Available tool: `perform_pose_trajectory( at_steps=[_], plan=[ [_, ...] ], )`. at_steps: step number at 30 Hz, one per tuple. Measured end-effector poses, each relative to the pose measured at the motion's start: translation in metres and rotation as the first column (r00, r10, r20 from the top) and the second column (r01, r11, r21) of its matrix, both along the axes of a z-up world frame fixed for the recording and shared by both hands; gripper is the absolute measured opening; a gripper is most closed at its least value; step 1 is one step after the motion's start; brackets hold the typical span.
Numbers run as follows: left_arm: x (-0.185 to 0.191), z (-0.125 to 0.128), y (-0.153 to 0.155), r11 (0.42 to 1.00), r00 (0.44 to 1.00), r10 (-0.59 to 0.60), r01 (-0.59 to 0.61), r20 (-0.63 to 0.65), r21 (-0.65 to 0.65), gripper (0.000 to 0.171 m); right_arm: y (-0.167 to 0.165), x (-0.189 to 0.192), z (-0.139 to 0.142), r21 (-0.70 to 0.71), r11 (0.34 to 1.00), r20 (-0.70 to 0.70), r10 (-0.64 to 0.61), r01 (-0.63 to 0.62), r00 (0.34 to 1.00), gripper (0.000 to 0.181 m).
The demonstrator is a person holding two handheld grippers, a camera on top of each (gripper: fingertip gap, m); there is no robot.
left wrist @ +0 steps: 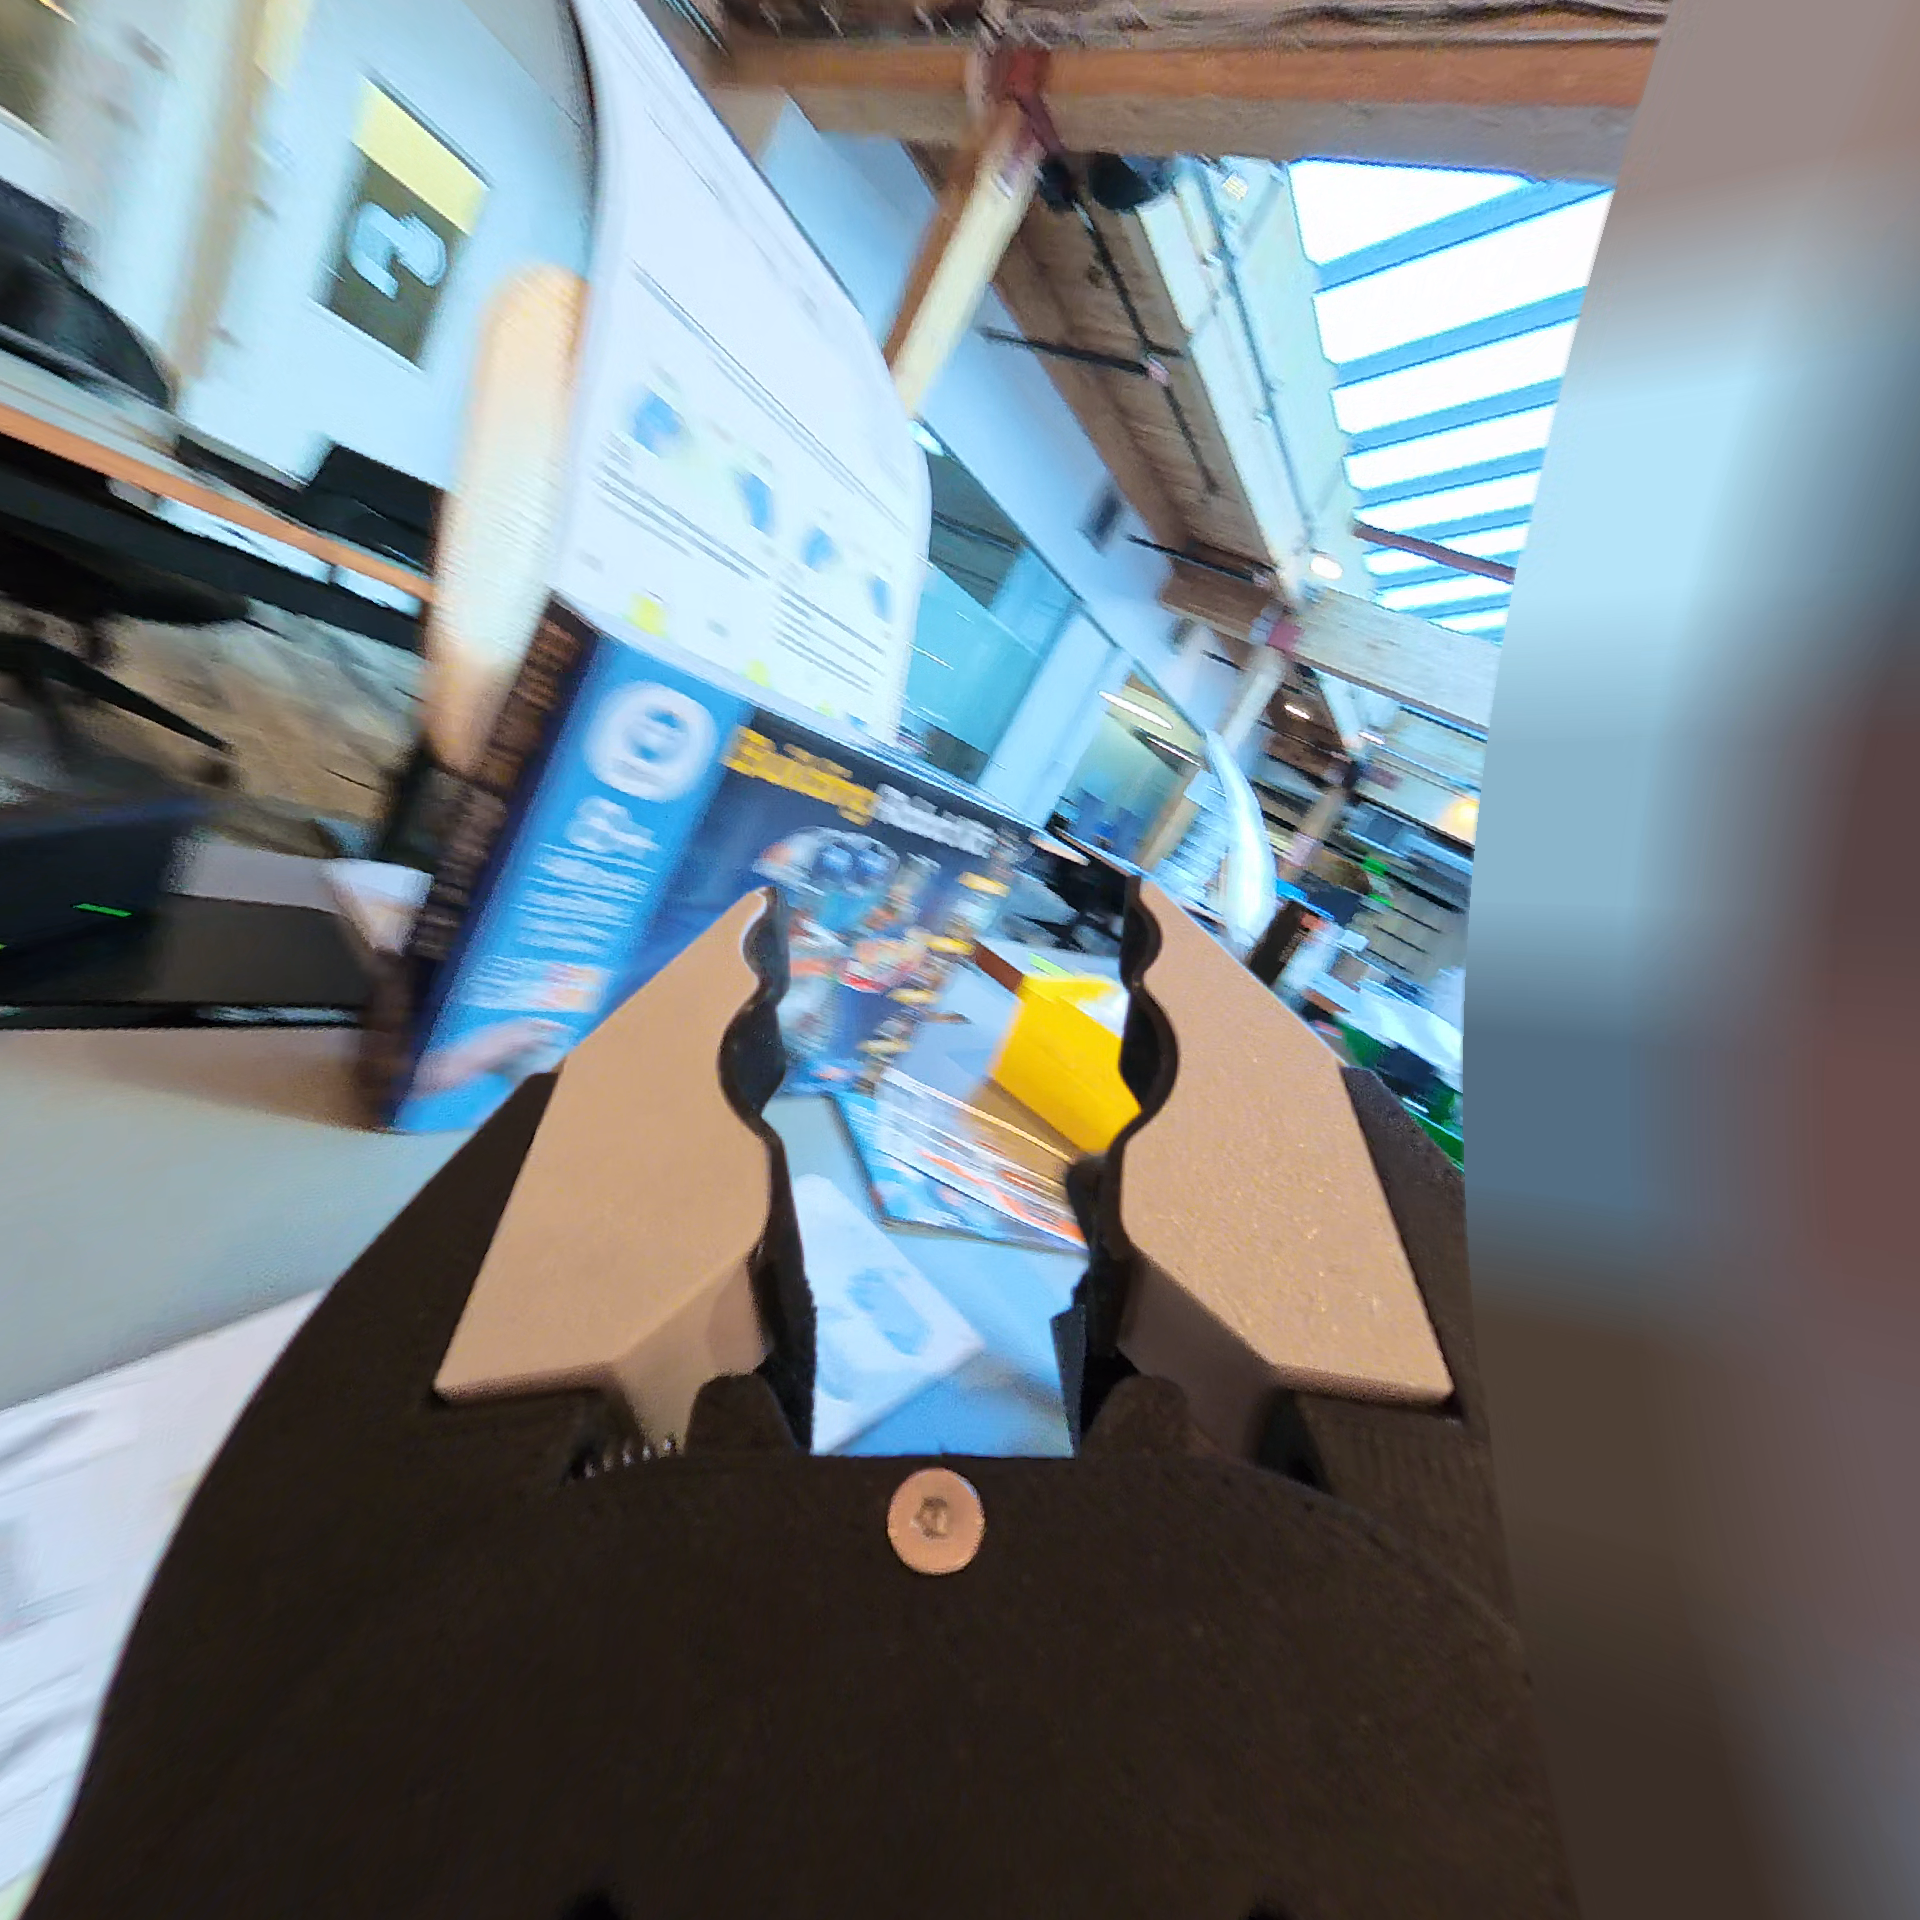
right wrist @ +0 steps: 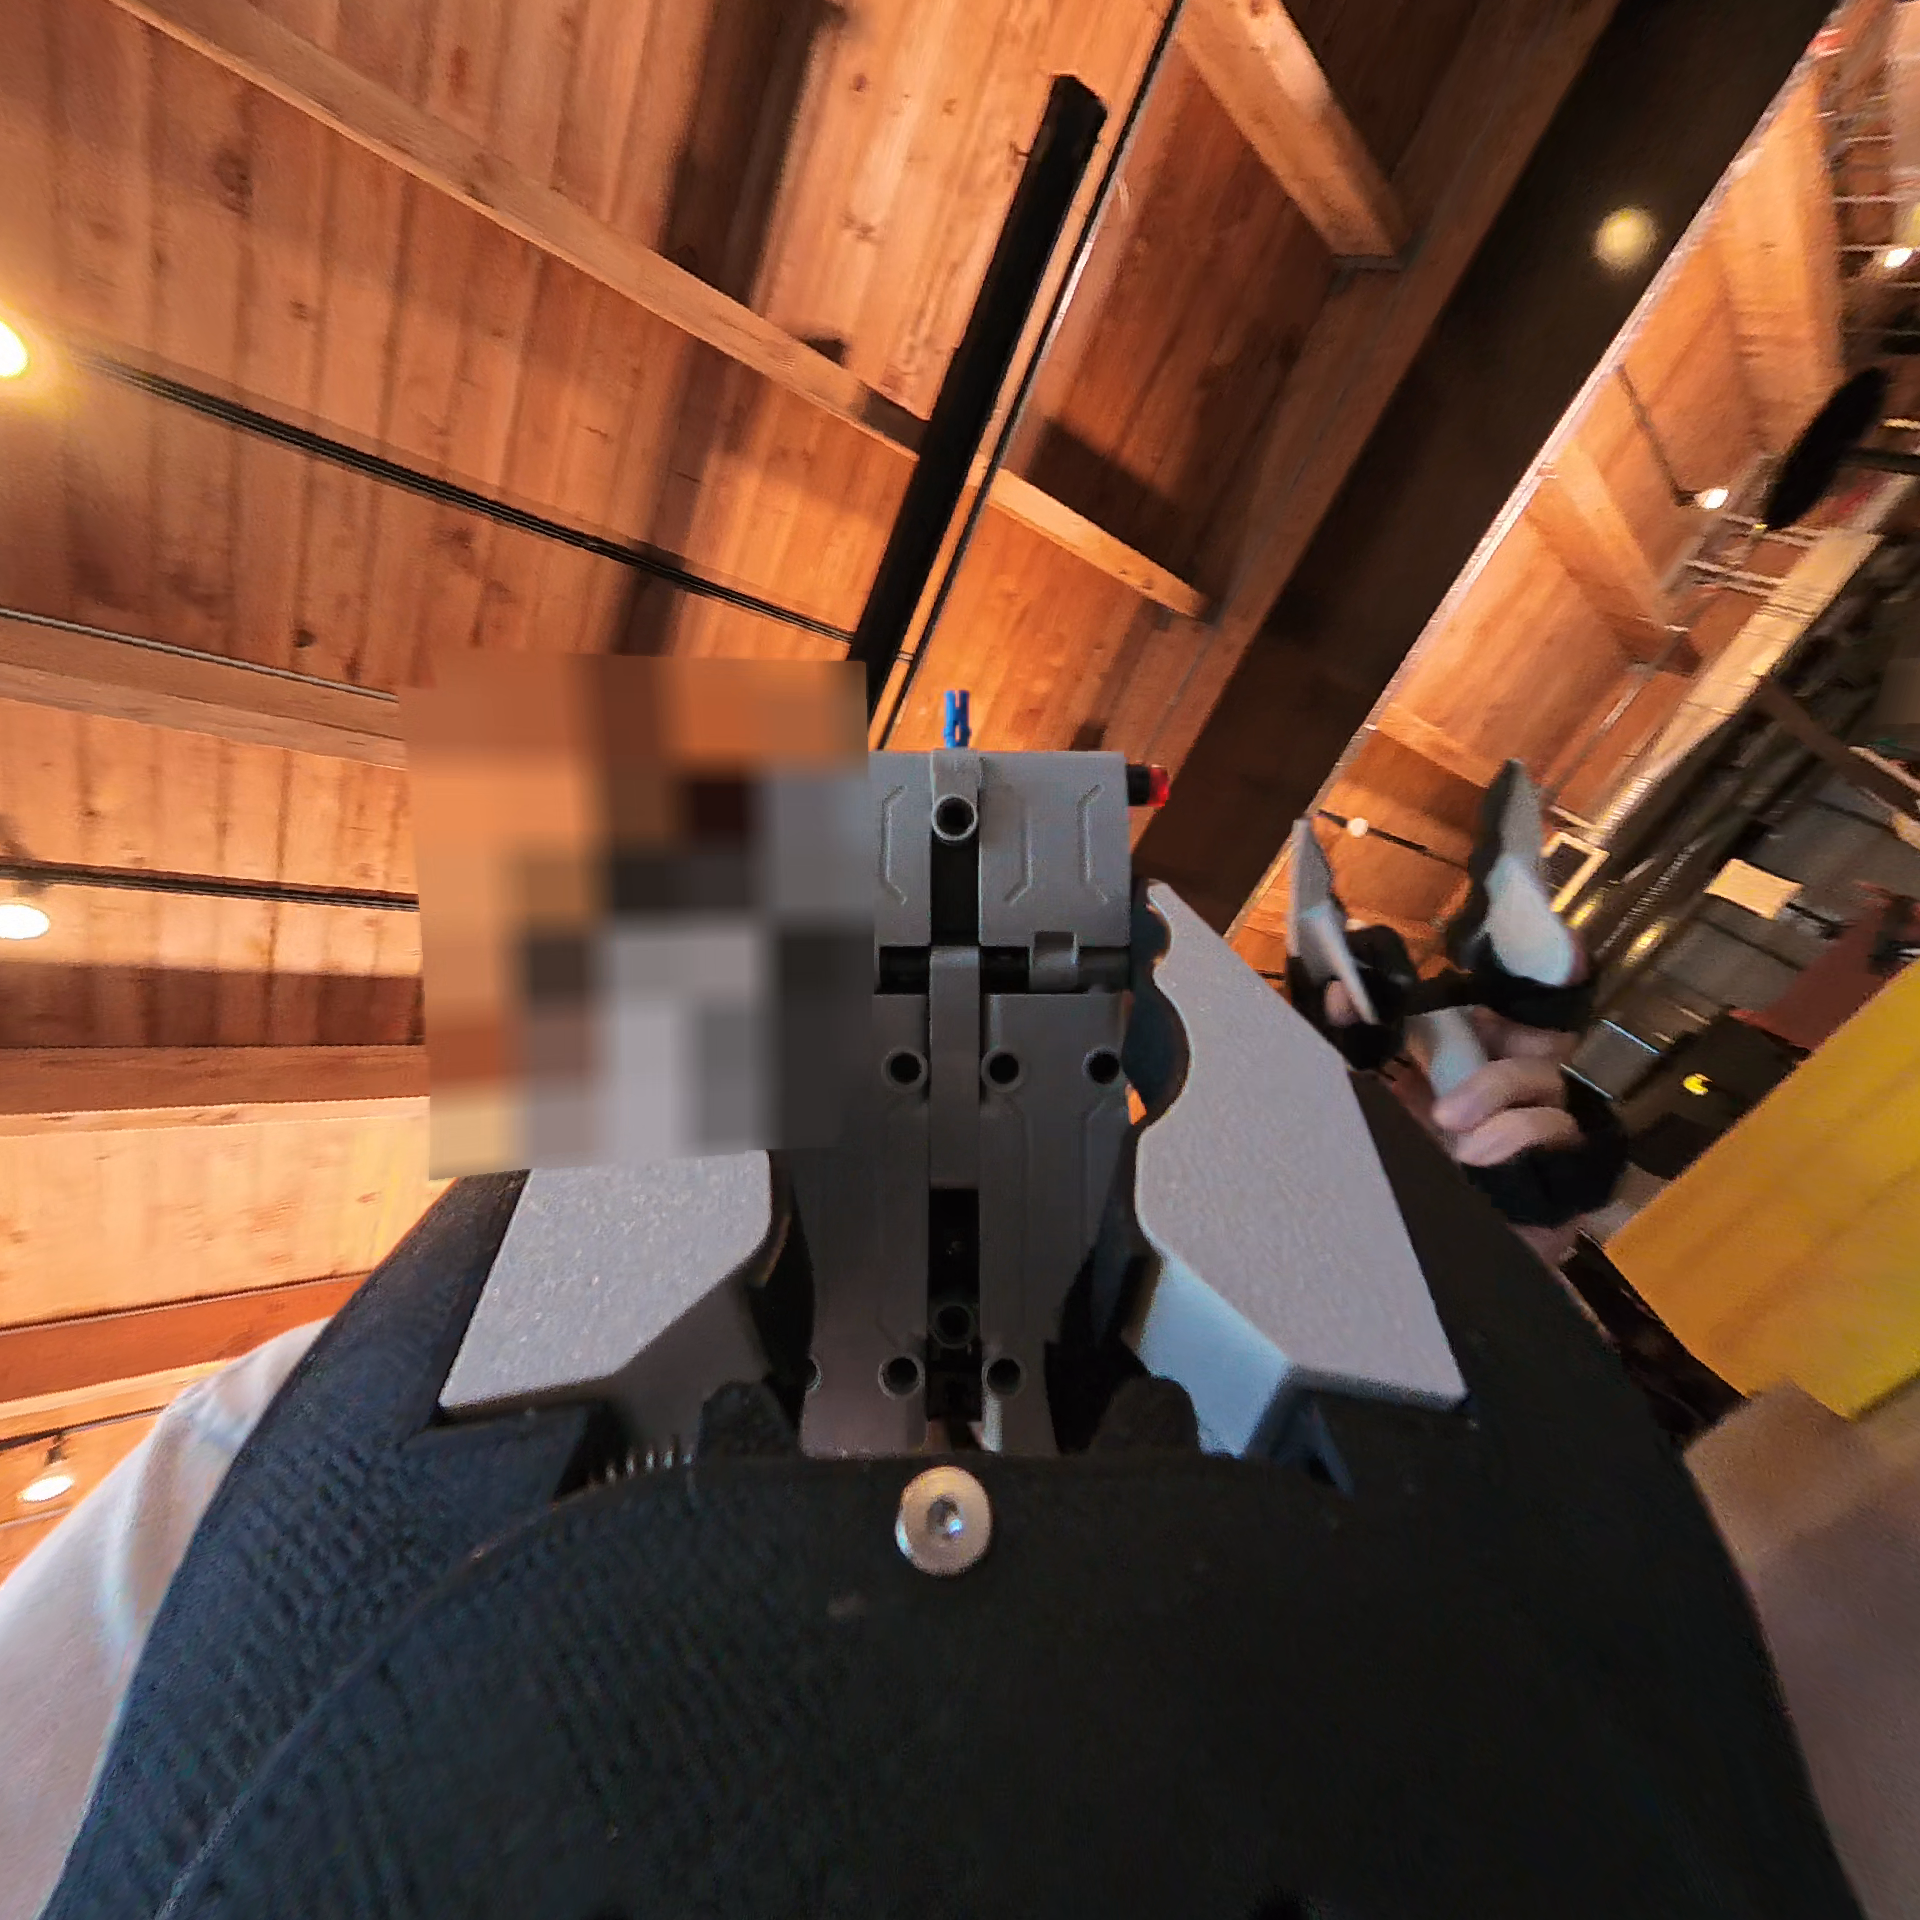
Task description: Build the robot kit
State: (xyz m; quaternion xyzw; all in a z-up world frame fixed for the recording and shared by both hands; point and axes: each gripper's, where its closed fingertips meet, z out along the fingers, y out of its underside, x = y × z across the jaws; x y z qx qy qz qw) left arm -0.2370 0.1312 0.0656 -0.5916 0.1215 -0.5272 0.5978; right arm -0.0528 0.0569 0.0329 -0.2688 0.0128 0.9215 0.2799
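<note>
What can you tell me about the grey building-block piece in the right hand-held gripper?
The grey building-block assembly looks like plastic, made of panels with round pin holes and a dark central slot. A blue pin sticks out on top, a red one at its upper right. It stands upright, clamped between the right hand-held gripper fingers, raised toward the wooden ceiling.

Left wrist view: tilted, faces across table [left wrist: 156,1195]. Right wrist view: faces up at wooden ceiling [right wrist: 520,364].
</note>
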Motion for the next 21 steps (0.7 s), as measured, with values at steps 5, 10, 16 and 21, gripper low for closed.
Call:
perform_pose_trajectory(
  at_steps=[5,10,16,21],
  plan=[
    [0.059,-0.007,-0.033,0.969,0.971,-0.239,0.24,0.028,-0.059,0.064,0.007,-0.005,-0.007,-0.056,0.998,0.028,-0.013,0.015,1.0,0.063],
    [0.116,-0.038,-0.065,0.883,0.896,-0.444,0.435,-0.012,-0.175,0.067,0.009,0.007,-0.001,-0.07,0.997,-0.022,-0.042,0.04,0.999,0.063],
    [0.146,-0.058,-0.086,0.819,0.838,-0.545,0.525,-0.029,-0.23,0.067,0.002,0.004,0.003,-0.016,0.996,0.046,-0.084,0.085,0.995,0.063],
    [0.156,-0.049,-0.111,0.701,0.728,-0.682,0.676,0.063,-0.226,0.068,-0.023,0.009,0.024,0.07,0.995,-0.128,0.078,-0.069,0.989,0.063]
  ],
)
